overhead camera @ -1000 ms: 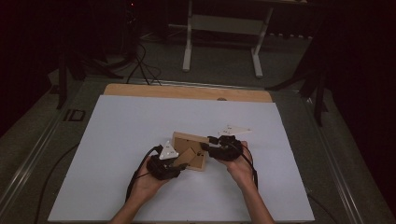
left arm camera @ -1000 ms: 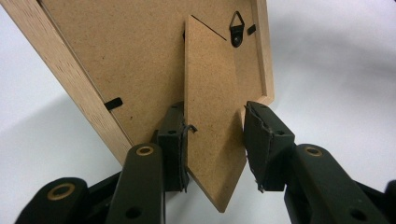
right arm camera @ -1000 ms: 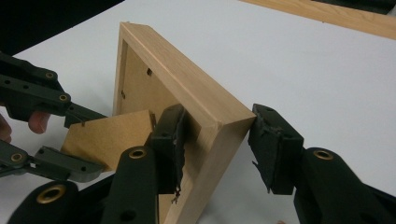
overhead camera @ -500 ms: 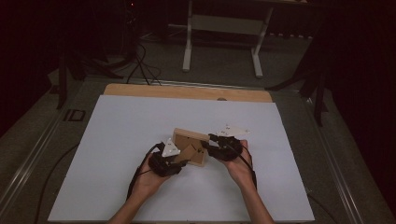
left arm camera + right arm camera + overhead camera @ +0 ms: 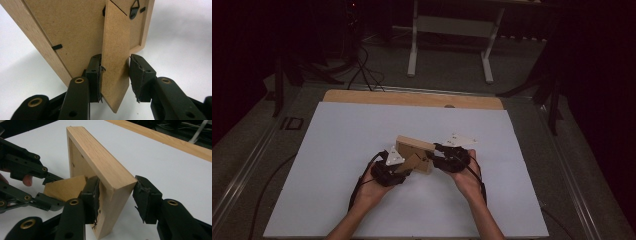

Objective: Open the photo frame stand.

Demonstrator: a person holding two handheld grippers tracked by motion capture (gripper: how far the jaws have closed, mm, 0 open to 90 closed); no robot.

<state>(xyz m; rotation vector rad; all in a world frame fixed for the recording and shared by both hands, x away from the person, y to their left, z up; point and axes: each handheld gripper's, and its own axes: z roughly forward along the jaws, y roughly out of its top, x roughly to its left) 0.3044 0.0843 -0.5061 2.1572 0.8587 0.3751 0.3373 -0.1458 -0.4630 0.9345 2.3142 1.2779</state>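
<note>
I see the white counter (image 5: 337, 150) carrying a wooden picture frame (image 5: 414, 150) standing on edge near its middle, between my two claws. My right claw (image 5: 116, 195) straddles the frame's side rail, one pad touching and the other slightly off. My left claw (image 5: 115, 77) brackets the frame's fibreboard stand leg (image 5: 116, 50), one pad touching, jaws just narrowing.

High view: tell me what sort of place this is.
Probably a lab or recording workspace: a white work surface on a wooden table, cables trailing across the dark floor, and a white desk frame behind it.
</note>
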